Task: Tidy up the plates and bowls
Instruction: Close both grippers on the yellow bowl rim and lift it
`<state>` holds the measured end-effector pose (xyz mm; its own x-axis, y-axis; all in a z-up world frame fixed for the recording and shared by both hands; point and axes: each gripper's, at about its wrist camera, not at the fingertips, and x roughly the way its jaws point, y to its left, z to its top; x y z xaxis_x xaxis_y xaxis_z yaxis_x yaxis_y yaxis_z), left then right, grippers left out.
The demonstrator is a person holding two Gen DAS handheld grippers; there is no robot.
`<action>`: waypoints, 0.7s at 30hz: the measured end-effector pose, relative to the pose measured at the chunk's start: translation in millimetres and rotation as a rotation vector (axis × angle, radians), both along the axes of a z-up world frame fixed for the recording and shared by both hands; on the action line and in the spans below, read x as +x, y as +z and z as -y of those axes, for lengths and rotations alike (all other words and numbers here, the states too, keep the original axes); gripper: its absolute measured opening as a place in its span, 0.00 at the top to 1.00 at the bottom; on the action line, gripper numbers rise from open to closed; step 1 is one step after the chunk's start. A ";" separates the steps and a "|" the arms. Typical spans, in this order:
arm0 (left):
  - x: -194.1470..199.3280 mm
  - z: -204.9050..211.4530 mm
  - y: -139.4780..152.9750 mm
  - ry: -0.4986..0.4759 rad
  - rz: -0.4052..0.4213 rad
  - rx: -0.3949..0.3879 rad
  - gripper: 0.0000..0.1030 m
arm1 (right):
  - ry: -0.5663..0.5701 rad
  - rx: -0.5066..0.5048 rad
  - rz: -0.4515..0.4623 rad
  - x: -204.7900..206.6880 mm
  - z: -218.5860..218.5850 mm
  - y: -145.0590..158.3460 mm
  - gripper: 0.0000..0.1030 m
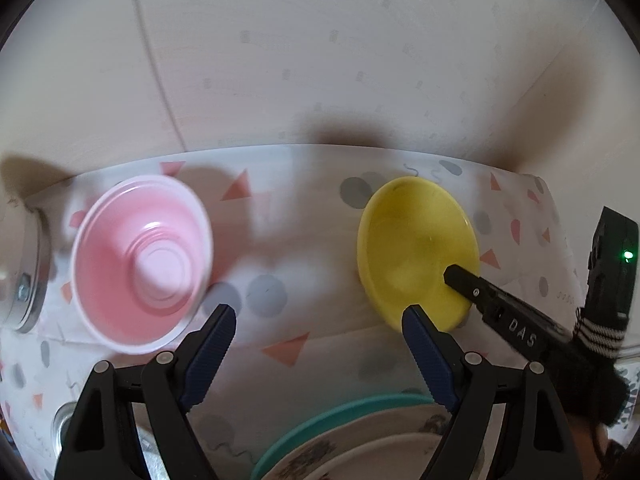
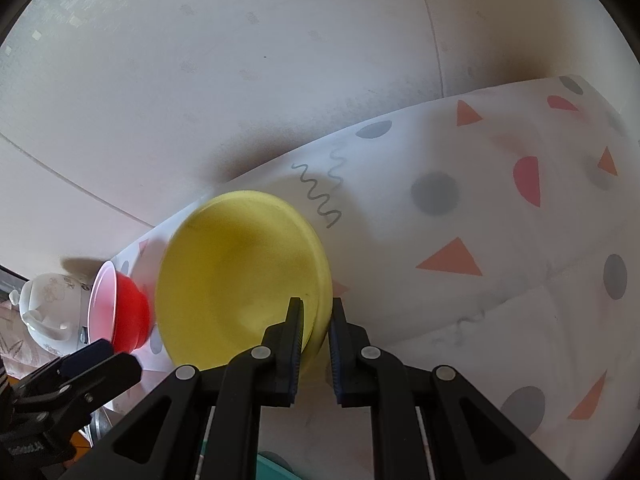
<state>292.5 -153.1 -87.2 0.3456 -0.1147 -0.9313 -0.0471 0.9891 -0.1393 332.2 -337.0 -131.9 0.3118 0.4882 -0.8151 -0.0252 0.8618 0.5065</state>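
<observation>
A yellow plate (image 1: 416,248) is tilted above the patterned tablecloth; my right gripper (image 2: 316,312) is shut on its rim and holds it lifted. It fills the middle of the right wrist view (image 2: 240,276). The right gripper also shows in the left wrist view (image 1: 460,280) at the plate's edge. A pink bowl (image 1: 140,260) with a red outside (image 2: 128,312) lies on its side at the left. My left gripper (image 1: 320,316) is open and empty, between the bowl and the plate.
A teal-rimmed plate (image 1: 340,416) with a patterned white plate on it lies under the left gripper. A white teapot (image 2: 48,308) stands at the far left. A metal object (image 1: 28,280) sits at the left edge. The wall (image 1: 320,60) is close behind the table.
</observation>
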 end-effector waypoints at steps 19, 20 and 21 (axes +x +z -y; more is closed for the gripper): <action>27.7 27.2 -21.5 -0.100 -0.043 -0.001 0.50 | -0.008 0.012 -0.001 -0.1 0.9 -6.5 0.89; 28.9 28.2 -23.0 -0.110 -0.050 0.000 0.57 | -0.009 0.012 -0.002 -0.3 0.7 -6.3 0.89; 29.8 29.6 -24.9 -0.117 -0.059 -0.004 0.58 | -0.008 0.011 -0.001 -0.5 0.0 -6.1 0.89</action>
